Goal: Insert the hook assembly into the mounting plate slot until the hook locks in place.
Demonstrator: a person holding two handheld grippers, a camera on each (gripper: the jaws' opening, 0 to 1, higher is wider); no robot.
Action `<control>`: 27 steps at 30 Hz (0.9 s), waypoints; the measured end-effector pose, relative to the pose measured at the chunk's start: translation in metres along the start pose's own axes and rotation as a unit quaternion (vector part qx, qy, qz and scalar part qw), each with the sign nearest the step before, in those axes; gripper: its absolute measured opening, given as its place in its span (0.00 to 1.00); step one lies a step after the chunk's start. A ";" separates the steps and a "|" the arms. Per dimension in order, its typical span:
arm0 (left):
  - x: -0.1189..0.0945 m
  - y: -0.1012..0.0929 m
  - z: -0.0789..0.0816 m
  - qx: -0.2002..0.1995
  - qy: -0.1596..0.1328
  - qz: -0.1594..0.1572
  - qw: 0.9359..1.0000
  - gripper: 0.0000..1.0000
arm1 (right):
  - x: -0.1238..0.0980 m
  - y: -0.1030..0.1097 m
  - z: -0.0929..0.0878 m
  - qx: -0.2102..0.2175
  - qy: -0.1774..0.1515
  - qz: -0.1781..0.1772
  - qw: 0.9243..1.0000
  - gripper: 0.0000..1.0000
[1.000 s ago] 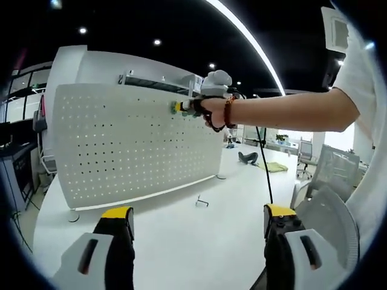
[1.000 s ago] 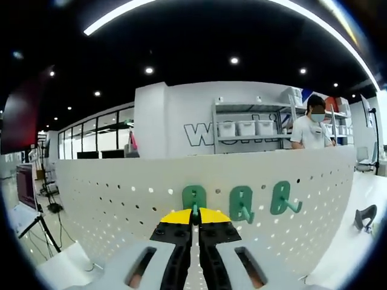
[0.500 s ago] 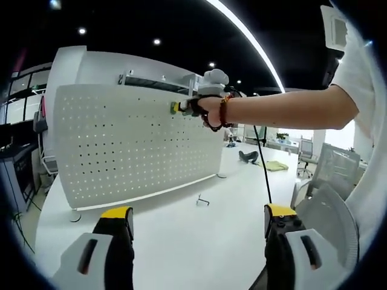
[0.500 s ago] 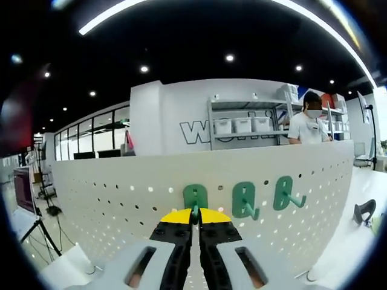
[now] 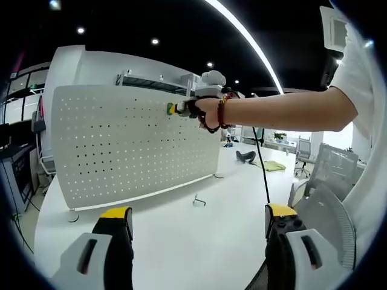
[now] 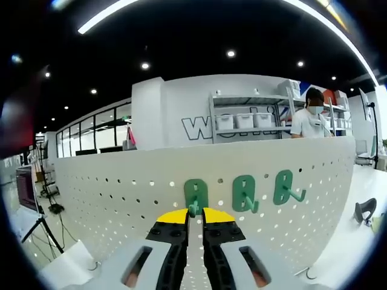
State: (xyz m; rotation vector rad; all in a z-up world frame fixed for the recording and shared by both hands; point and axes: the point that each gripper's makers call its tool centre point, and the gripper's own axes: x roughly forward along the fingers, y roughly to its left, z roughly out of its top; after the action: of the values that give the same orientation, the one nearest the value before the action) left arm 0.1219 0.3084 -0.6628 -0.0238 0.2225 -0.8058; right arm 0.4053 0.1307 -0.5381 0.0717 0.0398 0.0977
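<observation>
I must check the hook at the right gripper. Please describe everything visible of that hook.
The leftmost hook is green and looks like plastic: a flat plate with a rounded top and a small prong at its base. It sits upright against the white pegboard, beside two similar hooks. The right gripper is just under it, yellow tips slightly apart on either side of the prong; contact cannot be told. In the left gripper view the gripper is at the board's top.
</observation>
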 end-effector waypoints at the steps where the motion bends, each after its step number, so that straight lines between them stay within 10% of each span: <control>1: 0.000 0.000 0.000 0.000 0.000 0.000 1.000 0.93 | 0.000 0.001 0.001 -0.002 -0.002 0.004 1.000 0.07; 27: -0.004 -0.033 -0.002 0.007 0.011 -0.016 1.000 0.91 | -0.057 -0.012 -0.048 -0.004 0.044 0.035 0.998 0.08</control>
State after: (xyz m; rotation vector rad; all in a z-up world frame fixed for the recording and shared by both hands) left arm 0.0956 0.2886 -0.6608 -0.0055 0.2387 -0.8388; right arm 0.3482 0.1161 -0.5844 0.0608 0.1247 0.1706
